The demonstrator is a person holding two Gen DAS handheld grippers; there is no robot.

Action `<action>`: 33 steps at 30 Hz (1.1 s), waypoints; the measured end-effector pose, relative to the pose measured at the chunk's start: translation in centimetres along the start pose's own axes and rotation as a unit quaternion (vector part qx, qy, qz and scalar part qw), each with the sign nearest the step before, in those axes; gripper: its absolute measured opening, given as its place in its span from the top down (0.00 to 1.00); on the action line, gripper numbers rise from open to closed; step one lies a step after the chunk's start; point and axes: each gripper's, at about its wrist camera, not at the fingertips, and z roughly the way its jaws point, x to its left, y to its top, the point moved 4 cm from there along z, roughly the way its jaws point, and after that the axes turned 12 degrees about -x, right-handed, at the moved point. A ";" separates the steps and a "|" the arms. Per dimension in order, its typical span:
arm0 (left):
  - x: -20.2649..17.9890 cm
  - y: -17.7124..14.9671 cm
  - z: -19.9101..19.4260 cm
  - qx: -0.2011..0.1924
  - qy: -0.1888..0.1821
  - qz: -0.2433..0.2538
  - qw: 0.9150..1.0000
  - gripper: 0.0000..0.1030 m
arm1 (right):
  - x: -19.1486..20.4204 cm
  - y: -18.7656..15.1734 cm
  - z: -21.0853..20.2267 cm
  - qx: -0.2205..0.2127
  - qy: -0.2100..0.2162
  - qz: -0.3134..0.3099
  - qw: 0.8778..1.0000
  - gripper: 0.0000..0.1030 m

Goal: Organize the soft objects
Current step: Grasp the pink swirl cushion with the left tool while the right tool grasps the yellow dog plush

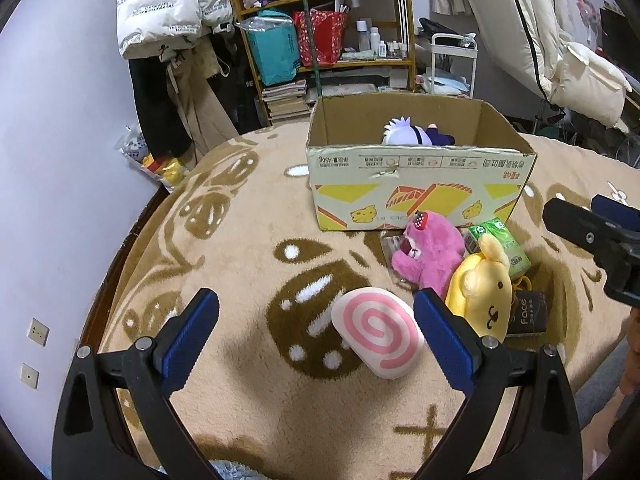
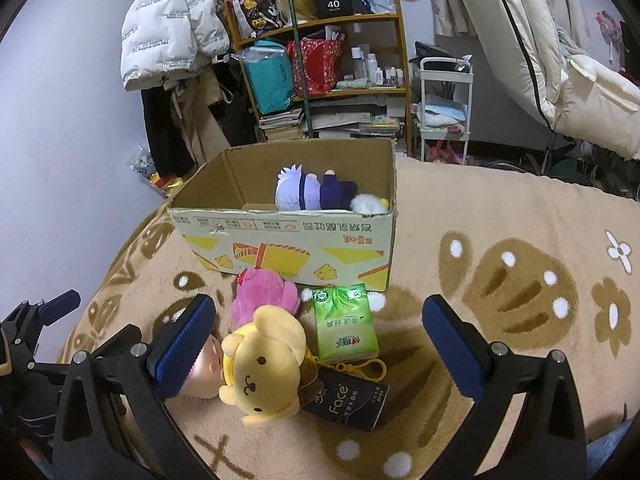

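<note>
An open cardboard box [image 1: 416, 168] [image 2: 288, 240] stands on the patterned blanket, with a purple-and-white plush doll [image 1: 416, 134] [image 2: 312, 194] lying inside. In front of it lie a pink bear plush [image 1: 432, 252] [image 2: 266, 294], a yellow dog plush [image 1: 482, 292] [image 2: 264, 364] and a white cushion with a pink spiral [image 1: 378, 332]. My left gripper [image 1: 316, 328] is open above the blanket, the spiral cushion lying between its fingers, nearer the right one. My right gripper [image 2: 320, 340] is open over the yellow plush and the green tissue pack [image 2: 344, 324].
A black "Face" tissue pack [image 2: 348, 400] [image 1: 528, 312] lies beside the yellow plush, with a green pack [image 1: 504, 244] behind it. Beyond the blanket [image 1: 248, 240] stand a cluttered shelf [image 1: 324, 28], hanging coats [image 1: 172, 4] and a white cart [image 2: 444, 100]. The right gripper's body [image 1: 600, 240] shows at the left view's right edge.
</note>
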 end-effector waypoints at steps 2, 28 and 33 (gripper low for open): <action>0.0 -0.1 0.3 0.007 -0.006 -0.005 1.000 0.06 | 0.1 -0.1 0.3 0.004 -0.001 -0.003 1.000 0.00; -2.6 -1.8 2.8 0.058 -0.045 0.022 0.997 0.06 | 0.6 -2.0 3.6 0.066 -0.003 0.006 0.998 0.00; -3.5 -2.3 3.7 0.071 -0.048 0.040 0.996 0.06 | 1.0 -2.6 4.2 0.082 0.002 0.003 0.997 0.00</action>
